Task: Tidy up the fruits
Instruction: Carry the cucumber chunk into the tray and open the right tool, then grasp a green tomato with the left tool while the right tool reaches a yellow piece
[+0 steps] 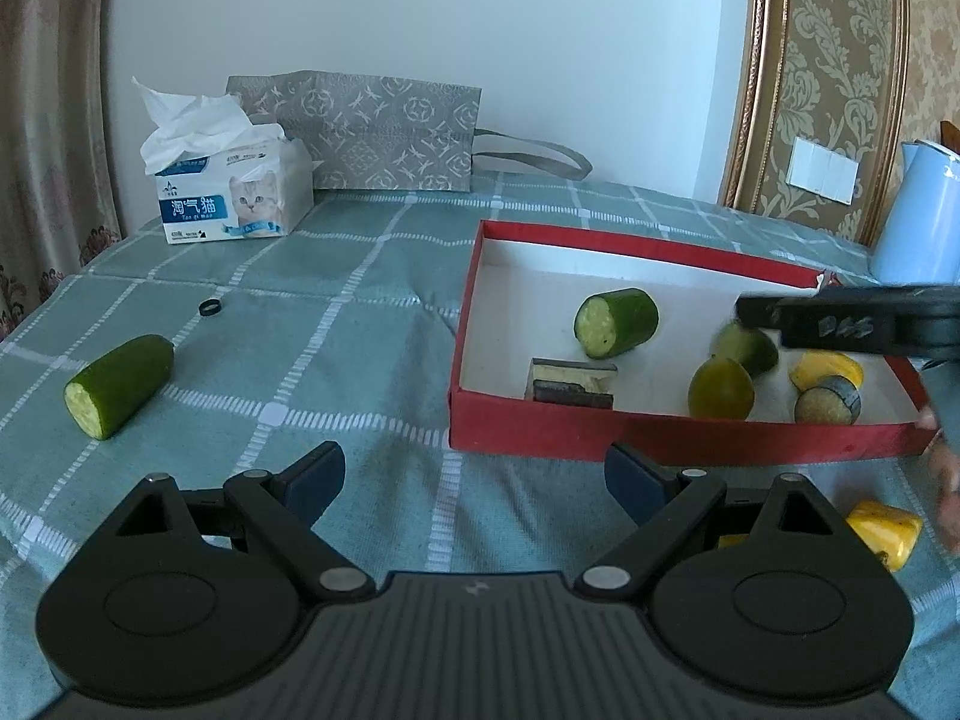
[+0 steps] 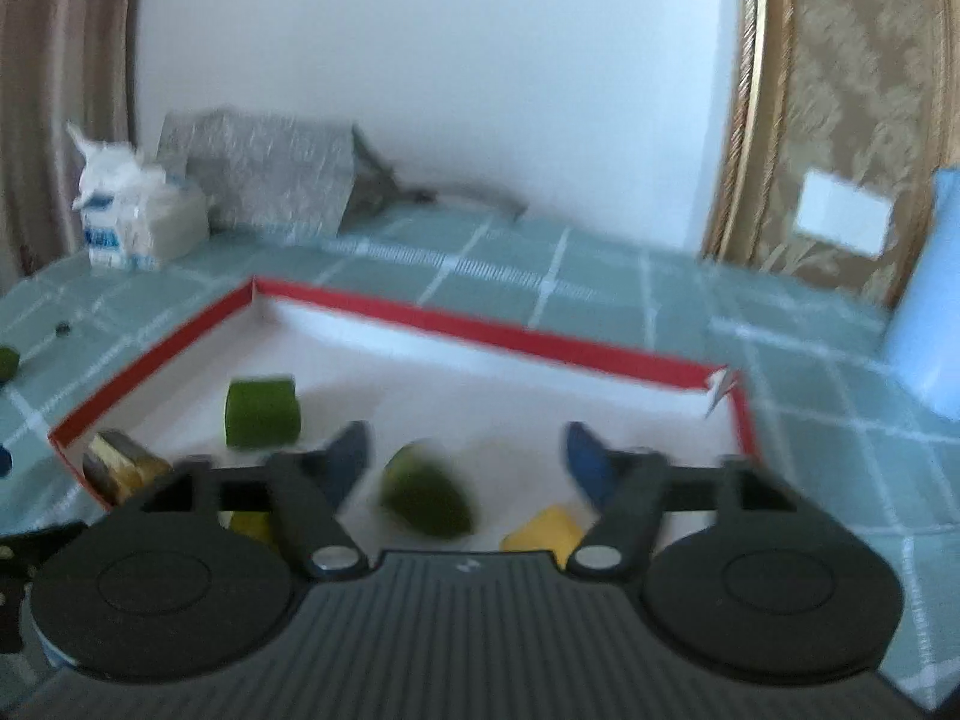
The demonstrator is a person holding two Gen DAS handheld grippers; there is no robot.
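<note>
A red box (image 1: 600, 438) with a white floor holds a cut cucumber piece (image 1: 618, 323), two green fruits (image 1: 720, 389), a yellow piece (image 1: 831, 367) and a grey ball (image 1: 828, 401). My right gripper (image 1: 756, 312) hangs over the box from the right. In its own view the right gripper (image 2: 465, 450) is open, and a blurred green fruit (image 2: 429, 495) lies below the gap, untouched by the pads. My left gripper (image 1: 474, 480) stands open over the cloth in front of the box, holding nothing. Another cucumber piece (image 1: 117, 385) lies on the cloth at left, and a yellow piece (image 1: 885, 531) sits outside the box at right.
A dark and cream block (image 1: 570, 383) rests in the box's near left corner. A tissue box (image 1: 234, 198) and a patterned paper bag (image 1: 372, 132) stand at the back. A blue jug (image 1: 924, 210) is at far right, a small black ring (image 1: 210, 307) on the cloth.
</note>
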